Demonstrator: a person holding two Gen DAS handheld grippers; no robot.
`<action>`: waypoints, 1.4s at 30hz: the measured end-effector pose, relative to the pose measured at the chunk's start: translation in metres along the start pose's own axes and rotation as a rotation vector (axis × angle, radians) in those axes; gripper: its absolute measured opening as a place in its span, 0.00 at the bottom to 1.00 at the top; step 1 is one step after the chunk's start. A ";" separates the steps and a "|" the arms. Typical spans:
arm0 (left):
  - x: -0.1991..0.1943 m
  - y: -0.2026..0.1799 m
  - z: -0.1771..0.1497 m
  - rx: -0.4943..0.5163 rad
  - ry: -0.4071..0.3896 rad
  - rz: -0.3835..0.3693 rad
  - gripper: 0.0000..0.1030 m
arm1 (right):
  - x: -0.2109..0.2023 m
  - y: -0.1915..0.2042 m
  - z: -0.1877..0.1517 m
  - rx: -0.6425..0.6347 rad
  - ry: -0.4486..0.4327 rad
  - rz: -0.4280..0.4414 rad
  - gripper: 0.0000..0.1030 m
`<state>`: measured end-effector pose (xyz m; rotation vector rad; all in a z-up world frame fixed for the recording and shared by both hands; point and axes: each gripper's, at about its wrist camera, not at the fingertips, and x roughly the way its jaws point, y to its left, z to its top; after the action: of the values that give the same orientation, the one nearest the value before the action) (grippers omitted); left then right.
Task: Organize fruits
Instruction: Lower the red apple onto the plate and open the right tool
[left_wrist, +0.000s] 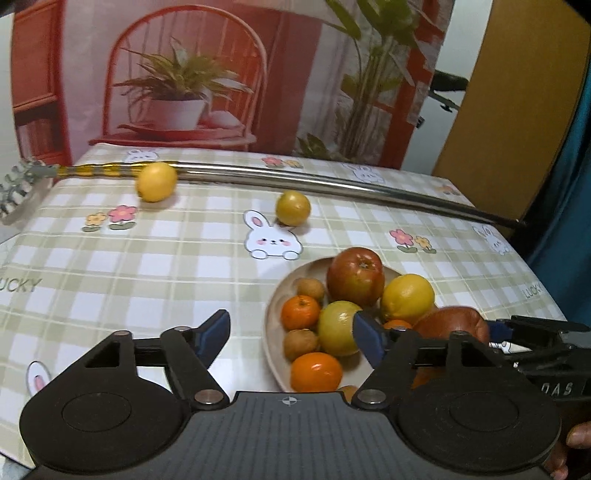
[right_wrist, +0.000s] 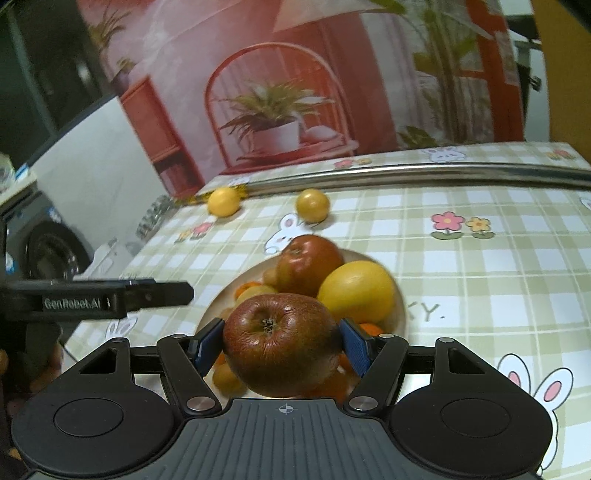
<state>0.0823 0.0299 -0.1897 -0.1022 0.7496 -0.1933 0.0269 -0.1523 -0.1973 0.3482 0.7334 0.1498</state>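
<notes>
Apple (right_wrist: 280, 341) sits clamped between your right gripper (right_wrist: 282, 345) pads, just above the crowded plate (right_wrist: 400, 314). Drop it onto that heap ahead and it may roll off. Your left gripper (left_wrist: 291, 338) is spread wide, empty.

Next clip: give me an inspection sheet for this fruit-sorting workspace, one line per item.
Surface: table under a checked cloth with rabbit and flower prints.
Job's things: plate piled with apple, lemon, oranges and small fruits; two yellow fruits loose on the cloth.
Clutter: long metal rod across the far side.
Grippers: left claw open, empty; right claw shut on a red apple above the plate.
Cables: nothing seen.
Surroundings: printed backdrop of a chair and plants; washing machine at left.
</notes>
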 end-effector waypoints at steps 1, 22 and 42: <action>-0.002 0.003 -0.001 -0.007 -0.004 0.001 0.76 | 0.001 0.004 -0.001 -0.014 0.007 -0.001 0.62; -0.017 0.029 -0.015 -0.105 -0.057 0.015 0.84 | 0.025 0.048 -0.016 -0.192 0.099 -0.066 0.62; -0.012 0.026 -0.017 -0.102 -0.027 0.027 0.84 | 0.014 0.048 -0.015 -0.243 0.007 -0.127 0.71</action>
<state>0.0652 0.0574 -0.1982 -0.1914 0.7339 -0.1278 0.0266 -0.1001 -0.1987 0.0696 0.7329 0.1181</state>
